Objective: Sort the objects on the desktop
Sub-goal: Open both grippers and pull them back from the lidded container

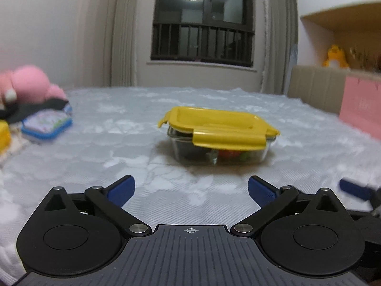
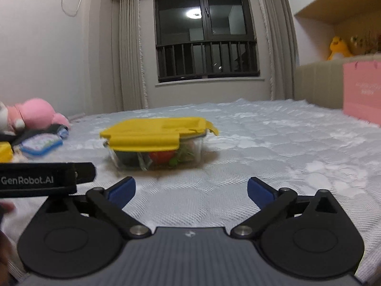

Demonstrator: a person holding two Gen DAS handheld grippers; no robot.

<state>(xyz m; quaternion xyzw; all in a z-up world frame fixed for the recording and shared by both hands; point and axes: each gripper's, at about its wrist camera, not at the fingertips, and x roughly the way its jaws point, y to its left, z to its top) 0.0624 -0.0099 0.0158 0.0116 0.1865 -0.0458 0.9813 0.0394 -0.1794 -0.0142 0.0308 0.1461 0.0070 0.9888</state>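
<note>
Approach step — left gripper and right gripper both spread wide, empty, short of the yellow-lidded glass box — next, probably flank it.

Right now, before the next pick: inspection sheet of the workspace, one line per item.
Surface: pale quilted bed cover, patterned.
Job's things: glass container with yellow lid on top, food inside.
Clutter: pink plush toy, blue-edged pouch, pink bag.
Grippers: left gripper open, empty; right gripper open, empty.
Cables: nothing seen.
Surroundings: dark window, curtains, yellow plush on a shelf.
</note>
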